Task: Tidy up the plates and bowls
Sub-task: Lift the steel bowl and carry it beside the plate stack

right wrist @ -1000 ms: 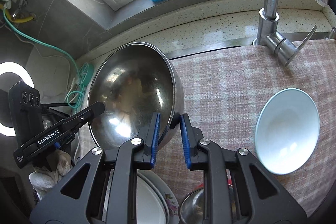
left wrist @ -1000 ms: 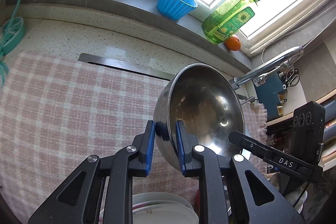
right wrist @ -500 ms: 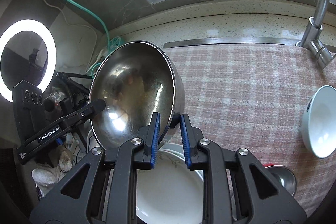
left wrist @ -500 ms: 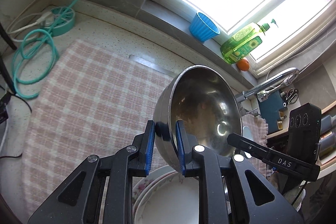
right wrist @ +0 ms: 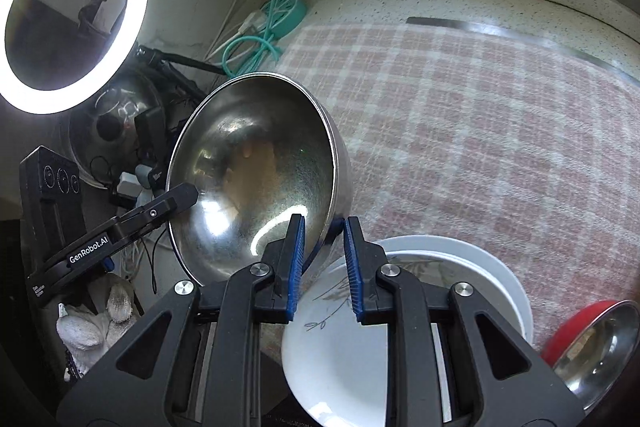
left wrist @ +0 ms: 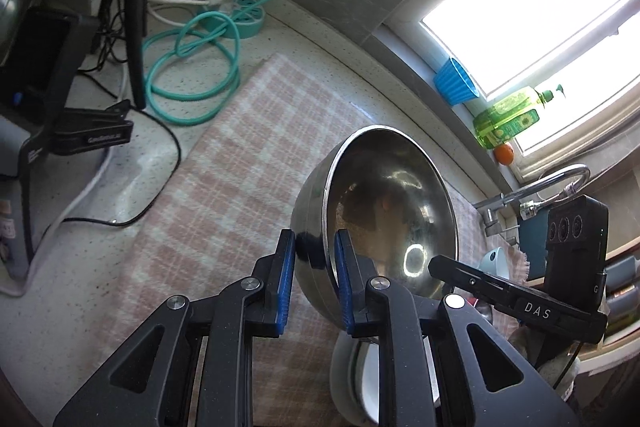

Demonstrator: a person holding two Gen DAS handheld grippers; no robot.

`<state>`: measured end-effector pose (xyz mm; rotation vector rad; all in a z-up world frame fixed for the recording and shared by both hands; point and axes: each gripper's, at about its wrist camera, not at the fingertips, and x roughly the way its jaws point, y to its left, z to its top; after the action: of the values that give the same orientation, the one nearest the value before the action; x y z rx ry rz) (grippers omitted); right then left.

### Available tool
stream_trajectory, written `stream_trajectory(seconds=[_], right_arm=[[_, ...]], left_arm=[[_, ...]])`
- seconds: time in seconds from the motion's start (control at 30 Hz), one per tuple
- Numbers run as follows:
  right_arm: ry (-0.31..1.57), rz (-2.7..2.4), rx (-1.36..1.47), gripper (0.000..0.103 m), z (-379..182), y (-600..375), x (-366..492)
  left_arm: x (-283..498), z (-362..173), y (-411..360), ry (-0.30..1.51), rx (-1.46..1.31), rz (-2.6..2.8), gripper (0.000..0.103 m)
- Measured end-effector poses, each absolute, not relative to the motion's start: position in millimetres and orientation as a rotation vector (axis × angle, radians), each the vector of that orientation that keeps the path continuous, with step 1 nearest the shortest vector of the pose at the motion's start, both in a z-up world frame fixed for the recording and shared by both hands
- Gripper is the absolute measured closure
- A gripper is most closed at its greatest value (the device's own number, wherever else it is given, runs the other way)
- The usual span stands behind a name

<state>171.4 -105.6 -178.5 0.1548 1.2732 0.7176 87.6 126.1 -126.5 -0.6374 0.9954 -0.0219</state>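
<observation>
Both grippers hold one large steel bowl [left wrist: 384,219] by its rim, lifted and tilted above the pink checked cloth [left wrist: 224,195]. My left gripper [left wrist: 315,255] is shut on the rim nearest me. My right gripper [right wrist: 324,239] is shut on the opposite rim of the same steel bowl [right wrist: 256,179]. Below the right gripper lies a stack of white plates [right wrist: 472,259] with a flower-patterned plate [right wrist: 340,339] on top. A small steel bowl in a red holder [right wrist: 596,343] sits at the lower right. A pale bowl [left wrist: 494,261] shows beyond the steel bowl.
A teal hose [left wrist: 192,67] coils at the cloth's far left, by a tripod [left wrist: 132,7] and black cables. A lit ring light [right wrist: 72,15] stands left. On the windowsill are a blue cup [left wrist: 456,83], green soap bottle [left wrist: 508,119] and an orange [left wrist: 505,155]. The tap [left wrist: 536,187] is right.
Both grippers have carried the steel bowl leftwards and towards me, away from the tap. The plate stack now lies under the right gripper, and the white bowl has left the right view.
</observation>
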Motion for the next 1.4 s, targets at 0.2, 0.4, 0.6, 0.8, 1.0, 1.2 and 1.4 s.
stream_trajectory(seconds=[0.2, 0.4, 0.6, 0.8, 1.0, 1.2, 1.4], right_arm=[[1.313, 0.762, 0.103, 0.082, -196, -79, 153], [1.345, 0.778, 0.063, 0.082, -208, -58, 144], [1.369, 0.786, 0.041, 0.082, -219, -51, 139], [1.364, 0.789, 0.026, 0.082, -220, -46, 139], [1.347, 0.785, -0.001, 0.082, -218, -41, 138], [1.343, 0.787, -0.007, 0.081, -216, -39, 138], [1.327, 0.793, -0.018, 0.079, -212, -39, 136]], left_arm=[[59, -141, 148, 1.009, -0.685, 0.031, 0.085], [44, -154, 160, 1.022, -0.711, 0.067, 0.085], [35, -163, 165, 1.039, -0.723, 0.086, 0.085], [31, -168, 167, 1.044, -0.730, 0.099, 0.085], [30, -169, 167, 1.049, -0.717, 0.109, 0.085], [28, -172, 169, 1.050, -0.729, 0.110, 0.085], [27, -170, 168, 1.052, -0.719, 0.123, 0.085]])
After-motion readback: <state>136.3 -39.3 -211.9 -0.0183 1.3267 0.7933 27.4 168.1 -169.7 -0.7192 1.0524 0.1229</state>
